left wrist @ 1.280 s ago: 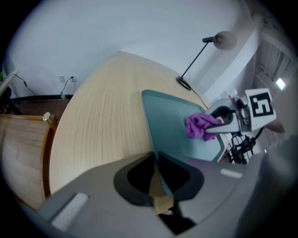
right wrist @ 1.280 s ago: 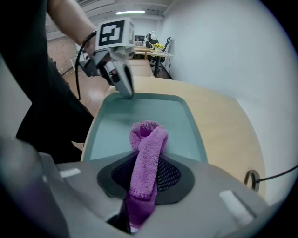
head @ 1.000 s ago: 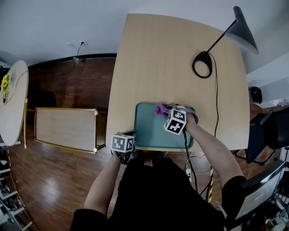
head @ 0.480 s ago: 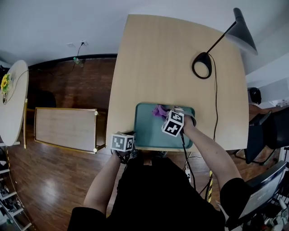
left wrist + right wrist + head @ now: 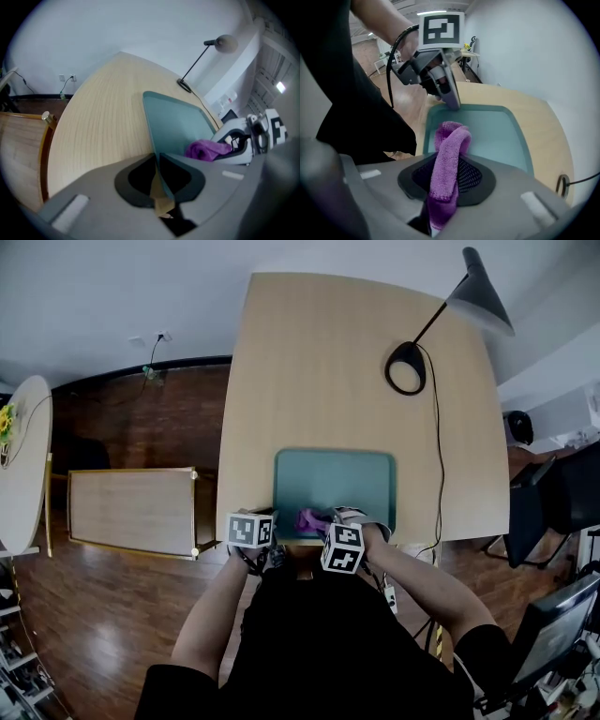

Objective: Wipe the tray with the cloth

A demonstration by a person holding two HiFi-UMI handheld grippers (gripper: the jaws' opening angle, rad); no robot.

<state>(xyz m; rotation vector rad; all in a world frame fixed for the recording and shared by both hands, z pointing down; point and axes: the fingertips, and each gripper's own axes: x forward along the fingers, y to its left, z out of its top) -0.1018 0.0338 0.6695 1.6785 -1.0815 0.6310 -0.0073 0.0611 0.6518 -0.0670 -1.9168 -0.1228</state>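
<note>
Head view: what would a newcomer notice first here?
The purple cloth stands out, pinched in the right hand-held gripper over the near edge of the teal tray. The left hand-held gripper is clamped on the tray's near left corner. A black lamp stands at the far right of the wooden table.

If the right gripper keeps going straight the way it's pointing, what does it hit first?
Most likely the tray floor near its front rim. The right gripper, shut on the cloth, points steeply down at it, so the cloth's protruding end would touch first, if it isn't touching now.
</note>
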